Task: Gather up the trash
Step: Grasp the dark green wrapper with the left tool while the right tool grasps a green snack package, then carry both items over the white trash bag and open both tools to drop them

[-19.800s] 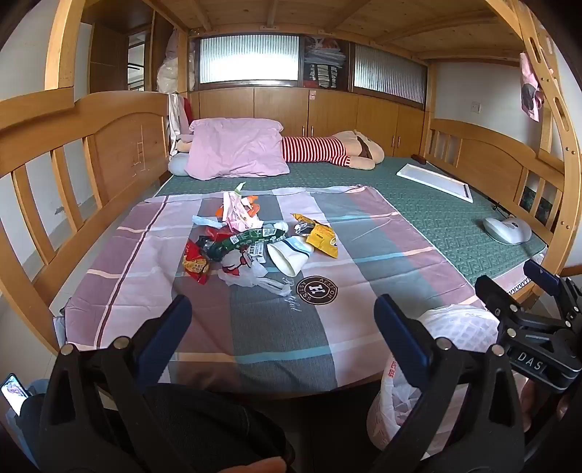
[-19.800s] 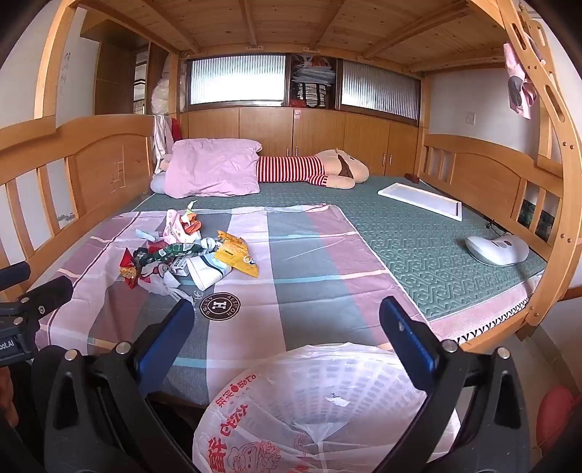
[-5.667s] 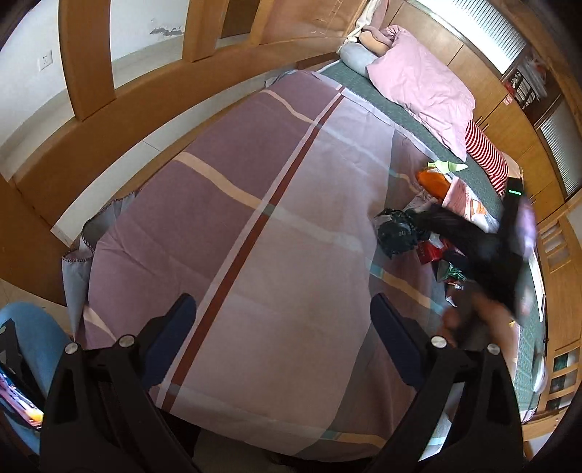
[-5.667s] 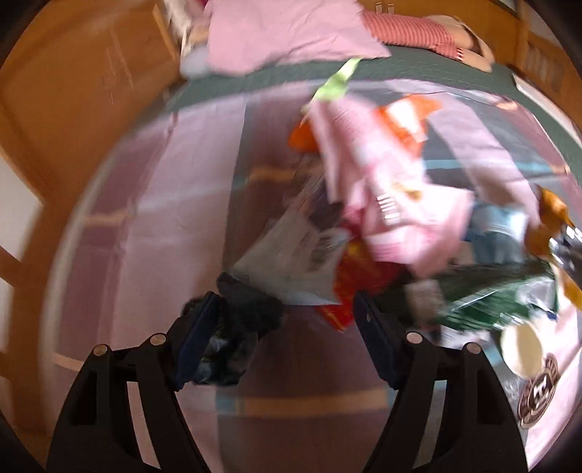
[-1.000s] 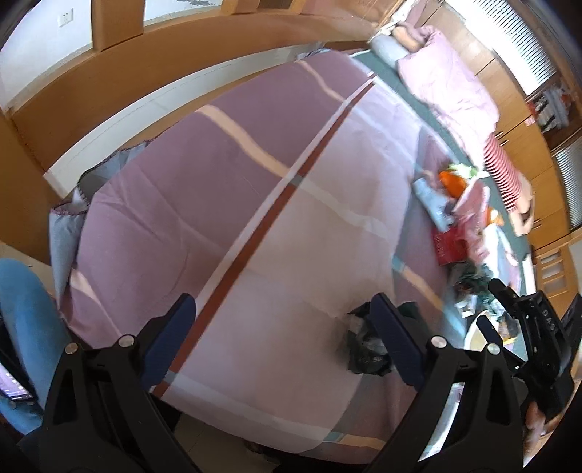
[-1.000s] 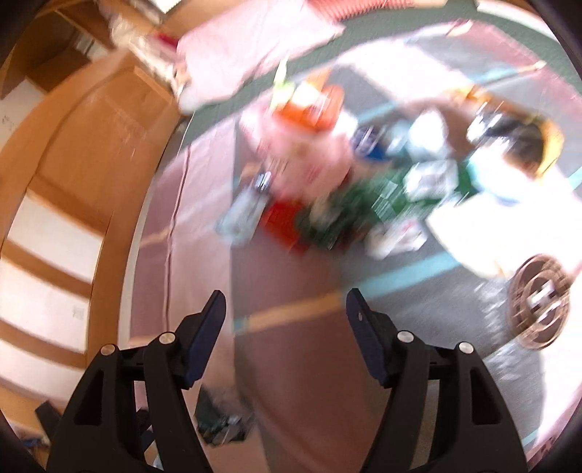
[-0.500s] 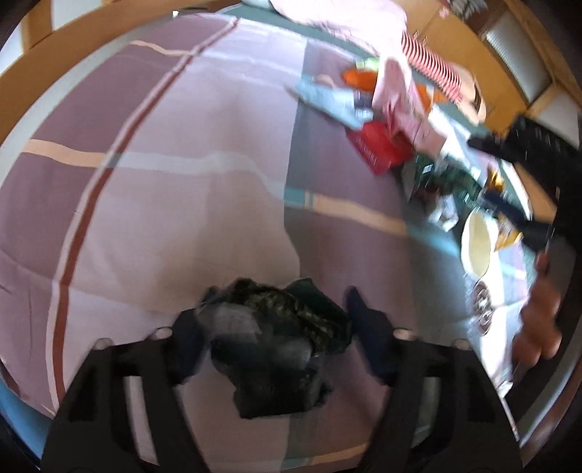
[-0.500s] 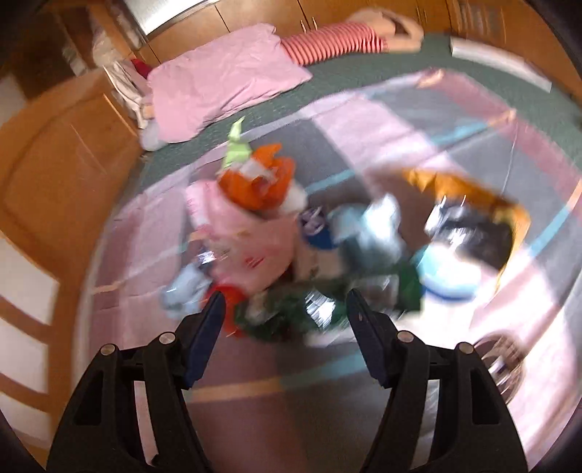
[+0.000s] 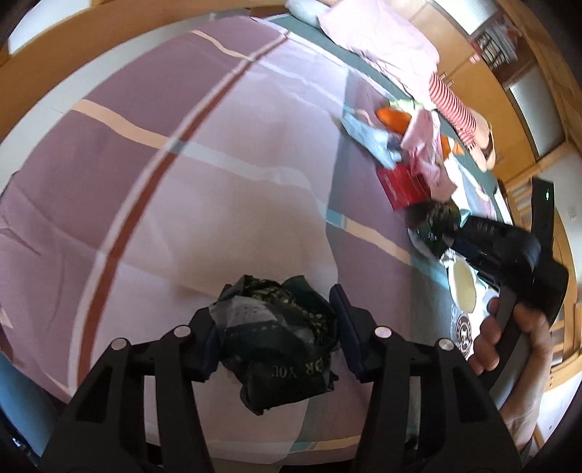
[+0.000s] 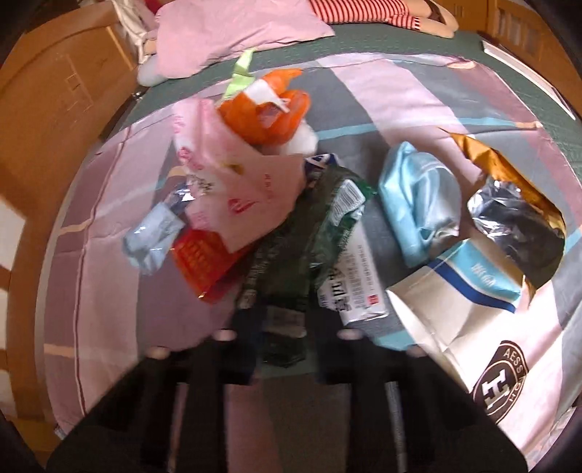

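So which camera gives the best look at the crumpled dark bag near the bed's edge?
The left wrist view: the crumpled dark bag sits large and sharp between the left tool's closing jaws, gold lettering visible. The right wrist view doesn't show it, only the main trash pile.

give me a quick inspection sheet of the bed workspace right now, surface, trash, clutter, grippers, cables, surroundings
surface: striped sheet over a green mat, round logo patch near the right gripper.
job's things: crumpled dark bag near the sheet's front edge; wrapper pile further in: green wrapper, pink bag, orange bag, red packet, blue pouch, gold foil bag, paper cup.
clutter: pink pillow, striped plush toy.
grippers: left gripper closing, dark bag between its jaws; right gripper closing on the green wrapper's near end, blurred.
cables: nothing seen.
surroundings: wooden bed frame, cupboards behind.
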`<act>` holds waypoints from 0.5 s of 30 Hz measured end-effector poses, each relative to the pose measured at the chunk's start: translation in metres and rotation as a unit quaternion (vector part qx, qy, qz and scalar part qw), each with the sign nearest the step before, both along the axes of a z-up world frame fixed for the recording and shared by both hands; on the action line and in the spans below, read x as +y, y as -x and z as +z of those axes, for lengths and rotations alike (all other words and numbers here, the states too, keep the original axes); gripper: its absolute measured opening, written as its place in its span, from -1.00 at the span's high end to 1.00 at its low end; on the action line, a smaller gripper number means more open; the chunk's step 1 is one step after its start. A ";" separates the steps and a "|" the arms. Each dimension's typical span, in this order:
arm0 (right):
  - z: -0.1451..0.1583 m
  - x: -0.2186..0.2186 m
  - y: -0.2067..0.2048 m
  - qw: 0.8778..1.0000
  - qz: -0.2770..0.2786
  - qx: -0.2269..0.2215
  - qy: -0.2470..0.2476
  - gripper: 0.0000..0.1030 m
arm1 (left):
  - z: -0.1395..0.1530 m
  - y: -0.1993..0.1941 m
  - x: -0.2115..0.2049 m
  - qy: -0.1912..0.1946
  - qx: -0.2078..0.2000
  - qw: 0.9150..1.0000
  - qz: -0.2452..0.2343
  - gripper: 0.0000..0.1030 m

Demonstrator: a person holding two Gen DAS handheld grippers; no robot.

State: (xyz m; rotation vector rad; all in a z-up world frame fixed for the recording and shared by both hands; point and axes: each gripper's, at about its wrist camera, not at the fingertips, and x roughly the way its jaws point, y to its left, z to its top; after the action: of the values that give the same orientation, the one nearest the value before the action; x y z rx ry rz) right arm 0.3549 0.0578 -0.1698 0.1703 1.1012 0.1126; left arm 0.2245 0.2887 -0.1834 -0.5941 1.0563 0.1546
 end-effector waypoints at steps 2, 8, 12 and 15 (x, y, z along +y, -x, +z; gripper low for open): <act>0.005 0.001 0.003 1.000 0.003 -0.011 0.003 0.79 | 0.005 0.002 0.001 -0.004 -0.007 1.000 0.005 -0.04; 0.020 -0.003 0.028 0.999 0.007 -0.019 -0.045 0.83 | 0.031 0.008 -0.005 -0.061 -0.046 0.997 0.003 -0.03; 0.031 -0.007 0.053 0.996 0.005 -0.025 -0.082 0.84 | 0.043 0.009 -0.010 -0.078 -0.065 0.995 -0.004 -0.03; 0.050 -0.013 0.080 0.994 0.006 -0.061 -0.088 0.84 | 0.048 0.015 -0.014 -0.081 -0.076 0.994 -0.015 -0.02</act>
State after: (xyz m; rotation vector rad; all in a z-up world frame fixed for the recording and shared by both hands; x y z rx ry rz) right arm 0.2753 0.0448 -0.1202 0.3119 0.9703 0.2283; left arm 0.2100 0.2751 -0.1358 -0.4365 0.8961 0.1650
